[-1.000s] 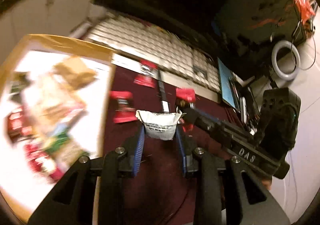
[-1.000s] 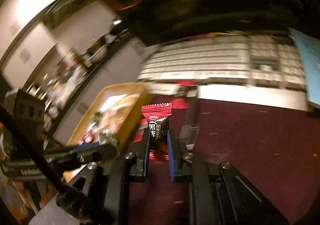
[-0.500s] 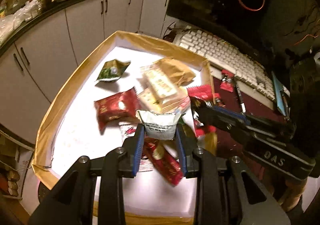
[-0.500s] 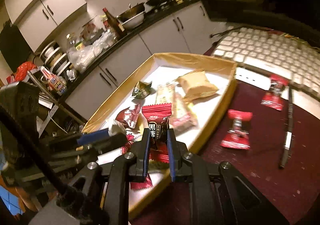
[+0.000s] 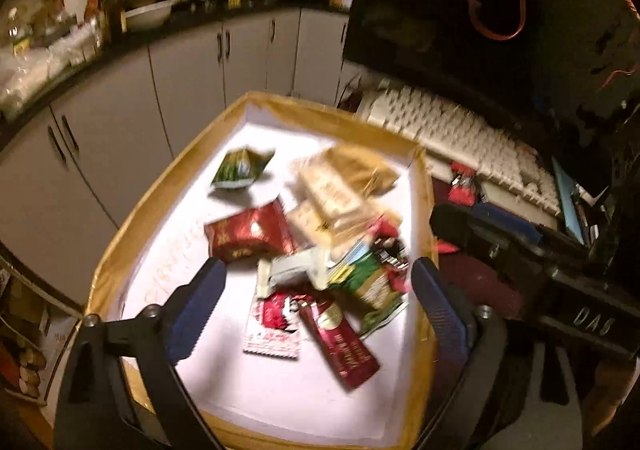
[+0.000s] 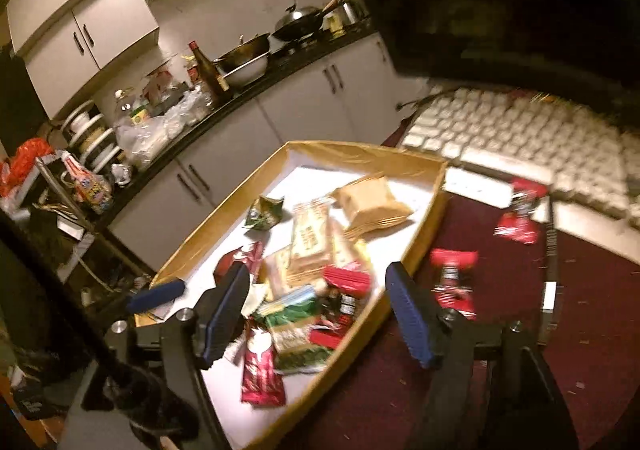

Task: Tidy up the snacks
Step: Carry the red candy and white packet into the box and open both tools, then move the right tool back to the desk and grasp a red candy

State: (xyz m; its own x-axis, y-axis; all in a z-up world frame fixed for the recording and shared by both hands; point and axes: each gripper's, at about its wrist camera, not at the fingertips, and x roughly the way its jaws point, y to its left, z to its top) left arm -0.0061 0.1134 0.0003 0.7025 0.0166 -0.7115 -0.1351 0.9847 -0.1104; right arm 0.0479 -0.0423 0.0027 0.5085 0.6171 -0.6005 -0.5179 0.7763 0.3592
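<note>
Now both claws spread wide and hold nothing, left gripper [image 5: 316, 286] above snack pile [image 5: 320, 250], right gripper [image 6: 320, 290] over tray [image 6: 360, 154] right rim, 2 red packets [image 6: 454, 278] outside on mat [image 6: 600, 310].

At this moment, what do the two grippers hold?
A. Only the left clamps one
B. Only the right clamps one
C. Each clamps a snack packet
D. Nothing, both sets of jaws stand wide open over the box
D: the left gripper and right gripper both show spread jaws with nothing between them, above the snack box.
</note>
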